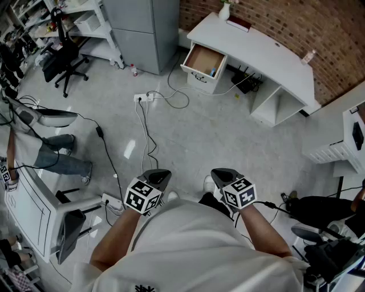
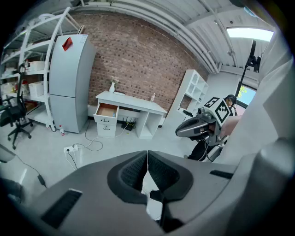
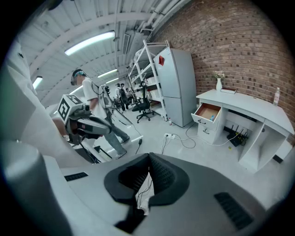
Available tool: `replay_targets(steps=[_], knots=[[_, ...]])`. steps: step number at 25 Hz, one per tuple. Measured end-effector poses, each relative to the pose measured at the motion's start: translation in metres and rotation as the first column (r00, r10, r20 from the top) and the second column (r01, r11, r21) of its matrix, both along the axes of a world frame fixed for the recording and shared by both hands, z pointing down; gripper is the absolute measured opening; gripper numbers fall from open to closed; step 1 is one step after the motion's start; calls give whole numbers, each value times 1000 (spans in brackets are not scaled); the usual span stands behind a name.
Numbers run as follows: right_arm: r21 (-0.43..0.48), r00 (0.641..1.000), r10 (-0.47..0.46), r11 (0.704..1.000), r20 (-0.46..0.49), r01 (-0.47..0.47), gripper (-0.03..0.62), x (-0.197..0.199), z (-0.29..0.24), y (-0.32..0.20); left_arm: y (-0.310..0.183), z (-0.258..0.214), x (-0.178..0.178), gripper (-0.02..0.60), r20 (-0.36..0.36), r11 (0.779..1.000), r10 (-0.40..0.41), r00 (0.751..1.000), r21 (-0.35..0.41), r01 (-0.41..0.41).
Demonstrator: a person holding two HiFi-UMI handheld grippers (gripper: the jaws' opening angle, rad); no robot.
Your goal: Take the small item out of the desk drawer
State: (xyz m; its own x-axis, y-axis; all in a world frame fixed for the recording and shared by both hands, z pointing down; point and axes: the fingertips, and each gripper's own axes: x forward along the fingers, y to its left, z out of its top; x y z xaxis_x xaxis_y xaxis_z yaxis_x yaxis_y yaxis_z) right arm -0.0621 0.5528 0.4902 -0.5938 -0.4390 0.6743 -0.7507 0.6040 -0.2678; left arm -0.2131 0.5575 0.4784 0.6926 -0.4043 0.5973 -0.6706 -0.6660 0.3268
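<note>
Drawer (image 1: 203, 61) holding the item (image 1: 213, 72) lies far ahead; fingers of left gripper (image 1: 158, 173) and right gripper (image 1: 223, 173) are together, empty; right looks nearer.

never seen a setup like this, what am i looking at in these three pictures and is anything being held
There is no robot here: a person holds a two-jaw gripper in each hand. The head view looks down from a camera on the person's head and shows the left gripper and the right gripper. The other two pictures come from cameras riding on each gripper, looking along its jaws. Both pairs of jaws are closed with nothing between them. Across the floor stands a white desk with its drawer pulled open, and a small blue item lies inside. On the desk top are a vase, a red book and a bottle.
</note>
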Motion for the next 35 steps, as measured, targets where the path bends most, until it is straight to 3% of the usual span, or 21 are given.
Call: replay_targets(steps=[5,10,16,21,28,31,35], knots=[[-4,1000,31,1000,2,-31,29,-23,11,15,11,16,-28,25,10,1000,11,1000,-9,-11],[-8,995,96,995,-9,-96,30,-9,12,15,4,30,-19,25,11,998,58,998,-37,-58],[-47,991,124,991,41,-122,31,27,15,-23,-49,22,32,25,17,993,116,993,-34,-115],[-2,990,124,992,62,-124,32,68,4,-95,-116,5,82,25,29,989,144,989,-15,-144],[47,987,141,988,71,-145,40,136,5,-181,-199,2,150,25,61,986,163,985,8,-164],[42,988,134,990,76,-138,92,163,9,-210,-230,1,180,26,75,987,155,985,18,-157],[32,987,136,990,81,-139,94,182,10,-248,-270,-3,204,26,83,989,146,986,18,-148]])
